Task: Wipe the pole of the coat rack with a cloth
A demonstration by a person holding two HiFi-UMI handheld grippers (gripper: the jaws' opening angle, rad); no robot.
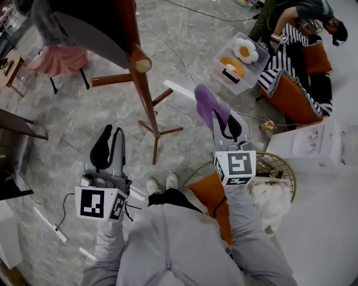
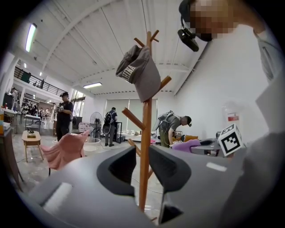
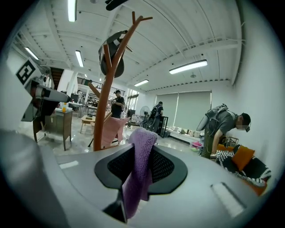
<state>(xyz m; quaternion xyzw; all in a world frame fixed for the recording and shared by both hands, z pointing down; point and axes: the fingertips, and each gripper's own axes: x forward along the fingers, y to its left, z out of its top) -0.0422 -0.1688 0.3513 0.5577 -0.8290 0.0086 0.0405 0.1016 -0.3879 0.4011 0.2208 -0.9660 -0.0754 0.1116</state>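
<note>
The wooden coat rack pole (image 1: pixel 146 95) leans down from the upper middle of the head view to its splayed feet on the marble floor. A dark cap (image 2: pixel 140 71) hangs on one of its pegs. My right gripper (image 1: pixel 226 120) is shut on a purple cloth (image 1: pixel 208 103), held right of the pole and apart from it. In the right gripper view the cloth (image 3: pixel 140 169) drapes between the jaws, with the pole (image 3: pixel 103 116) to the left. My left gripper (image 1: pixel 110 134) is open by a narrow gap and holds nothing. It hangs short of the pole (image 2: pixel 144 147), which shows through that gap.
A pink chair (image 1: pixel 59 58) stands at the upper left. A clear bin (image 1: pixel 240 61) of plush toys, an orange chair (image 1: pixel 302 78) with a striped blanket and a bending person (image 1: pixel 296 17) are at the upper right. A wire basket (image 1: pixel 274 167) sits by my right arm. A power strip (image 1: pixel 50 226) lies on the floor.
</note>
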